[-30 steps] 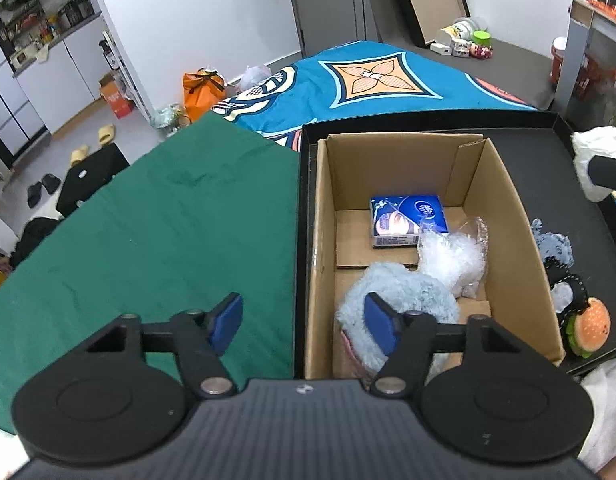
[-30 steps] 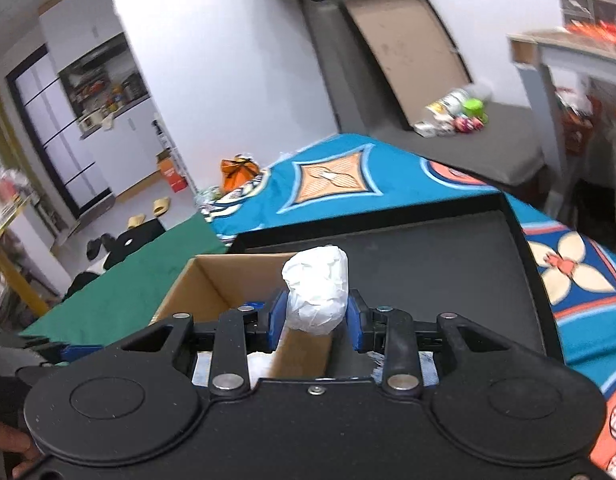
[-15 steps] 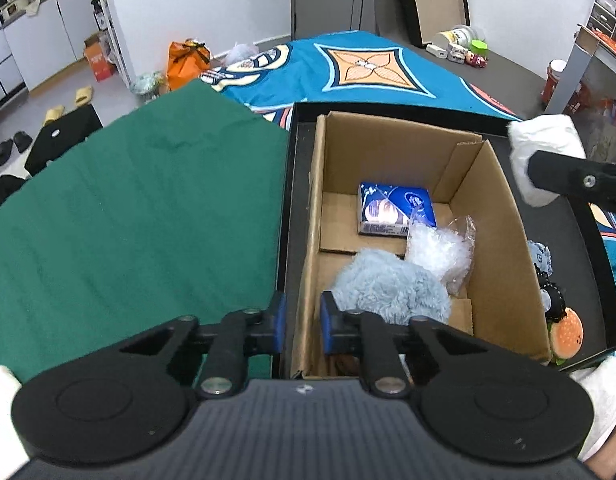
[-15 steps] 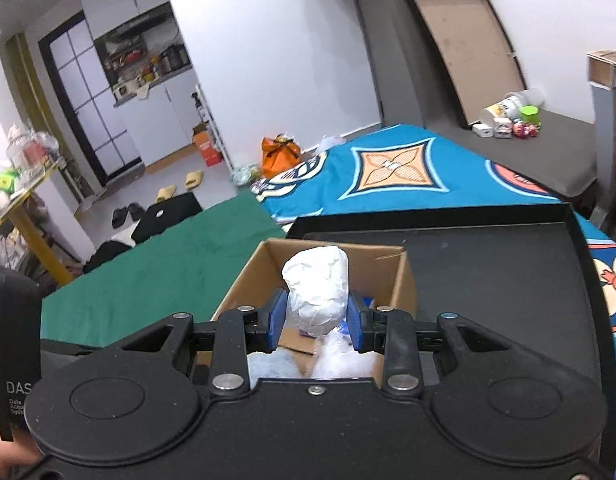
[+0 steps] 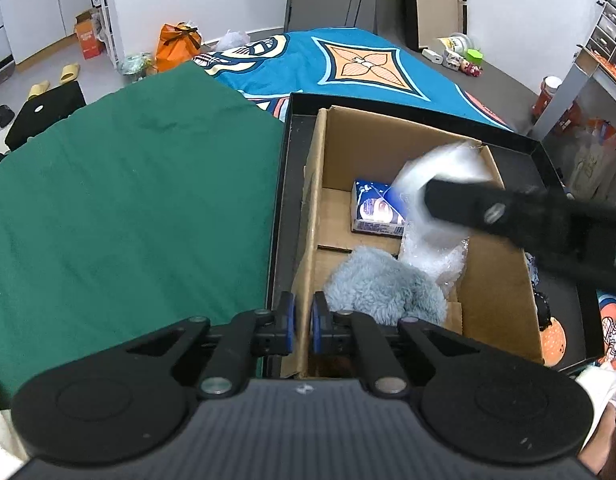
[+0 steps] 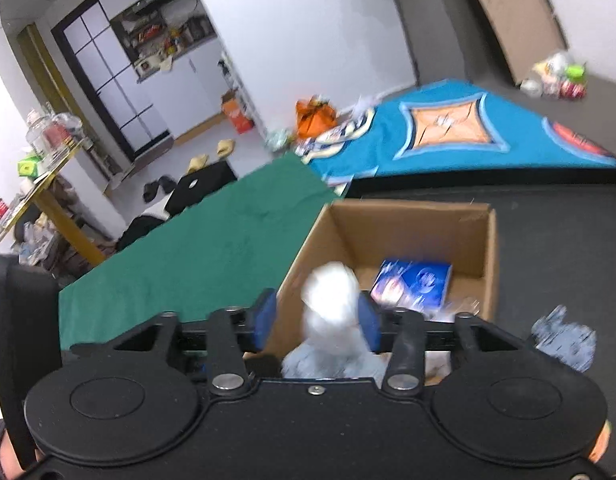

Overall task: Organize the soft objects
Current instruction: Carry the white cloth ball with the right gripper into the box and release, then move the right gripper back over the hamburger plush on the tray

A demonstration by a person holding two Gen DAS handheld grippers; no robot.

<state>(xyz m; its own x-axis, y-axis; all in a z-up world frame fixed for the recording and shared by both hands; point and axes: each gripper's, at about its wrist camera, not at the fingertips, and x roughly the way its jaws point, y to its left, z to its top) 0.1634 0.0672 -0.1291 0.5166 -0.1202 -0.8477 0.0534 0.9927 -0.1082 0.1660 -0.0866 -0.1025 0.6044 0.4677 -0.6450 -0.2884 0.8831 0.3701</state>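
An open cardboard box [image 5: 503, 280] [image 6: 319, 232] stands in a black tray [image 5: 286, 160]. It holds a blue tissue pack [image 5: 373, 208] [image 6: 413, 282], a fluffy blue-grey plush [image 5: 383, 288] and a clear crinkled bag [image 5: 439, 256]. My left gripper [image 5: 303, 322] is shut on the box's left wall near its front corner. My right gripper [image 6: 315, 318] is over the box, its fingers [image 6: 266, 316] spread wider than the white soft bundle [image 6: 331, 300] [image 5: 439, 172] between them.
A green cloth [image 5: 128, 208] covers the table left of the tray. A blue patterned cloth [image 5: 347, 64] lies behind. More small plush toys, one burger-shaped [image 5: 553, 340], lie in the tray right of the box. Floor clutter and shoes sit far left.
My right gripper moved from beside the box to over it and its fingers spread apart around the white bundle. My left gripper stays shut on the box wall.
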